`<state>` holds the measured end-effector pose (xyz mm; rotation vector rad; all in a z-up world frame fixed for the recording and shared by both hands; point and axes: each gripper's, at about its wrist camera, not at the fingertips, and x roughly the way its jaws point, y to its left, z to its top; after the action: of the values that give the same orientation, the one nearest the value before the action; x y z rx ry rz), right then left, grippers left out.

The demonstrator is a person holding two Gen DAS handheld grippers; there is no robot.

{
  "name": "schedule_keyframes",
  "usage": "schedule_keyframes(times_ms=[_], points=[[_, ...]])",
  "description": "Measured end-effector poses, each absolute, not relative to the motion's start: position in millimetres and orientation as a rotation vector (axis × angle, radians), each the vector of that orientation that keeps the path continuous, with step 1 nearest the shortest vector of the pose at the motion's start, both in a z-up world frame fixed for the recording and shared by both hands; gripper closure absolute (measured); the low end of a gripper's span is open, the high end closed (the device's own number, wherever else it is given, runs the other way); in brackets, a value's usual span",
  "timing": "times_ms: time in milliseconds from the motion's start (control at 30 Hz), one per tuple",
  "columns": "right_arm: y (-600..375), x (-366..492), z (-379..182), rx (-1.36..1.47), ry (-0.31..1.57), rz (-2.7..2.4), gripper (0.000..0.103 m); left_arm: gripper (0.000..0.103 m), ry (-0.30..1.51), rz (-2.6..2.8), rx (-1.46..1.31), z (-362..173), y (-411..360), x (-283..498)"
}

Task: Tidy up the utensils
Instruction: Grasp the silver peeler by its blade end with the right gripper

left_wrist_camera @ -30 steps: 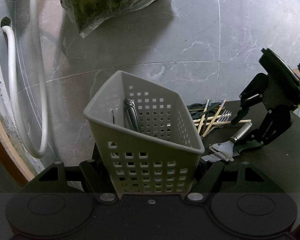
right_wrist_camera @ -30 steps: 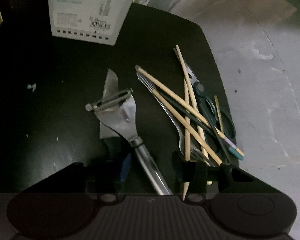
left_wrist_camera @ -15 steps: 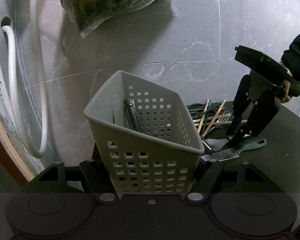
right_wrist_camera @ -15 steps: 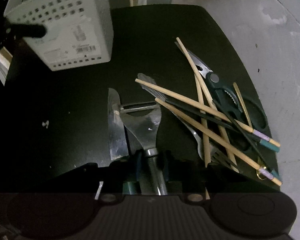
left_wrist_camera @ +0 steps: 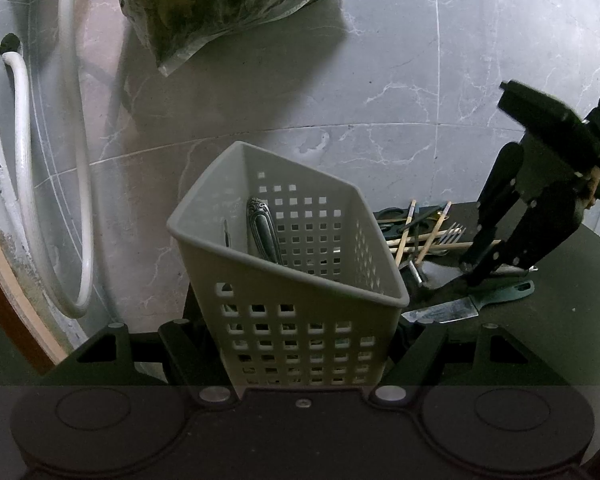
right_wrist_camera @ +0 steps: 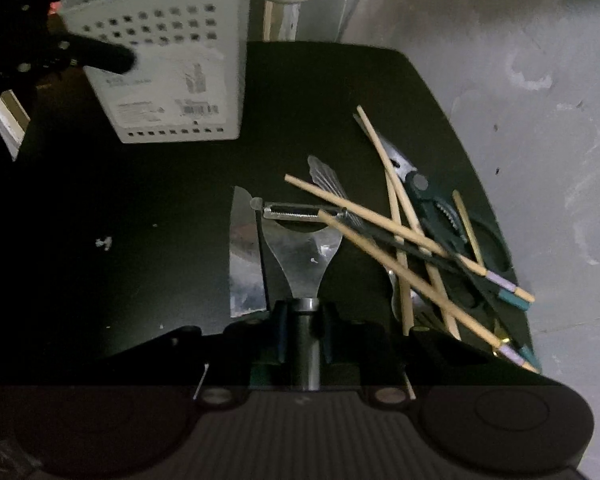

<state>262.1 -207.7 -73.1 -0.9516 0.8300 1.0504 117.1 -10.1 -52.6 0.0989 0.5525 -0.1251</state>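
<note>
My left gripper (left_wrist_camera: pixel 304 344) is shut on a white perforated basket (left_wrist_camera: pixel 284 276), held tilted above the black table's corner; an ornate metal handle (left_wrist_camera: pixel 262 224) stands inside. The right gripper (right_wrist_camera: pixel 304 332) points steeply down, its jaws closing, pads pressing the round metal handle of a peeler (right_wrist_camera: pixel 300 252). The peeler's blade end lies under a chopstick. A knife (right_wrist_camera: pixel 244 256) lies just left of it. Several chopsticks (right_wrist_camera: pixel 380 216), dark scissors (right_wrist_camera: pixel 440 208) and a fork (left_wrist_camera: pixel 452 234) are piled to the right. In the left wrist view the right gripper (left_wrist_camera: pixel 484 268) stands over the knife (left_wrist_camera: pixel 460 308).
The black table (right_wrist_camera: pixel 140 220) has bare surface left of the knife and ends close behind the pile. Grey marble floor lies beyond. A white hose (left_wrist_camera: pixel 24 200) hangs at the left wall and a clear bag of dark greens (left_wrist_camera: pixel 228 0) lies at the back.
My right gripper has shut on the peeler's handle and tipped further down, rising slightly. The basket and the left gripper have stayed where they were.
</note>
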Motion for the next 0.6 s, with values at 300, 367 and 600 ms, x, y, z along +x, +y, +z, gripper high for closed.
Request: schedule_keyframes(times_ms=[300,367,600], points=[[-213,244,-61,-0.893,0.816,1.074,0.083,0.026,0.550,-0.135,0.101,-54,-9,118],[-214,240,-56,-0.851,0.811,1.084,0.083,0.026,0.550,-0.138,0.100,-54,-9,117],[-212,232,-53,-0.701,0.795,1.106,0.083,0.026,0.549,-0.149,0.099,-54,-7,118]])
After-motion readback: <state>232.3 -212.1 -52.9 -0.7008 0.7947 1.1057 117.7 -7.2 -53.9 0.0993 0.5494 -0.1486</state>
